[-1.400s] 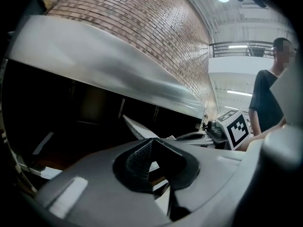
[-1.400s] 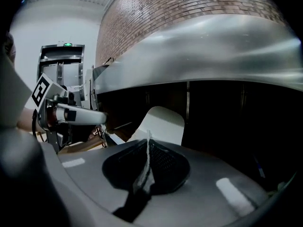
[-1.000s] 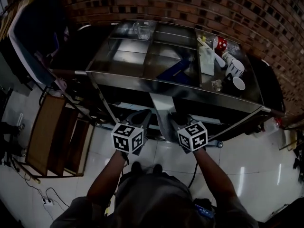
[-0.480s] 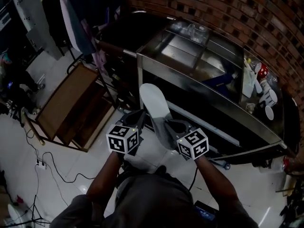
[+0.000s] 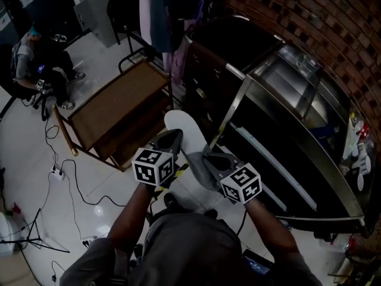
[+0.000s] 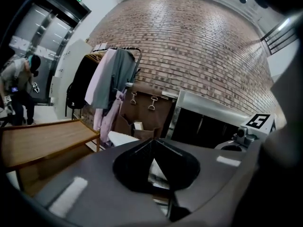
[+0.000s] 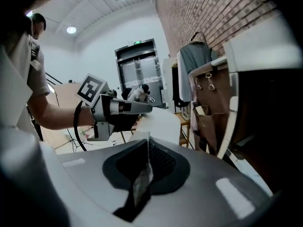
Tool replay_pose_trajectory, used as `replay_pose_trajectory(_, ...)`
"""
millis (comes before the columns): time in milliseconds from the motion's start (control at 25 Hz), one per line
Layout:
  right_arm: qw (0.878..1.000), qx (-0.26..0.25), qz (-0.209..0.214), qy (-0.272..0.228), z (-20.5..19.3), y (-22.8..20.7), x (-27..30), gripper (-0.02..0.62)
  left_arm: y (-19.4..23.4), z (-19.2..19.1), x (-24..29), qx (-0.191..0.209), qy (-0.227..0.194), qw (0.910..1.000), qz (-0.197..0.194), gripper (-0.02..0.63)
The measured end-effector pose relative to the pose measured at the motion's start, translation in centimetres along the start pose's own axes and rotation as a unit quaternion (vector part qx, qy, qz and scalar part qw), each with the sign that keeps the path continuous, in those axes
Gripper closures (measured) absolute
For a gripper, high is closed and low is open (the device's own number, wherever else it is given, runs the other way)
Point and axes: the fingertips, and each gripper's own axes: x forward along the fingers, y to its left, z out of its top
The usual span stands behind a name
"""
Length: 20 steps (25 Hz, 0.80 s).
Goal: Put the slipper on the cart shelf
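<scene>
A pale slipper (image 5: pixel 183 134) hangs sole-up in front of me, held from both sides. My left gripper (image 5: pixel 177 138) is shut on its left edge, and a strip of the slipper (image 6: pixel 155 170) shows between the closed jaws. My right gripper (image 5: pixel 203 158) is shut on the right edge, where a thin fold of the slipper (image 7: pixel 141 176) is pinched. The slipper's toe (image 7: pixel 163 121) points away toward the wooden cart (image 5: pixel 113 107). The cart's top shelf (image 6: pixel 45 140) lies low at the left in the left gripper view.
A steel counter (image 5: pixel 280 94) runs along the brick wall on the right. A rack of hanging clothes (image 6: pixel 106 86) stands behind the cart. A person (image 5: pixel 36 67) crouches at the far left. Cables (image 5: pixel 65 177) trail over the white floor.
The head view has swung left, from the steel counter to the wooden cart. Both grippers have kept hold of the slipper and carried it along toward the cart.
</scene>
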Motion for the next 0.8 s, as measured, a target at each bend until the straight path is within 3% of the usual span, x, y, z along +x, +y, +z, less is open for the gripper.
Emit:
replay_pose_trajectory(360,0.998,-0.043,0.045,0.001,5.7,1.4,10.8,0.589,11.3,3.1,-5.3,-0.022,-0.047,0.9954,0.081,0.6)
replay_pose_trajectory(800,0.991,-0.078,0.106,0.001,13.0,2.8,24.3,0.589,22.9,4.3,-12.9,-0.05,-0.079,0.9756,0.198,0.599)
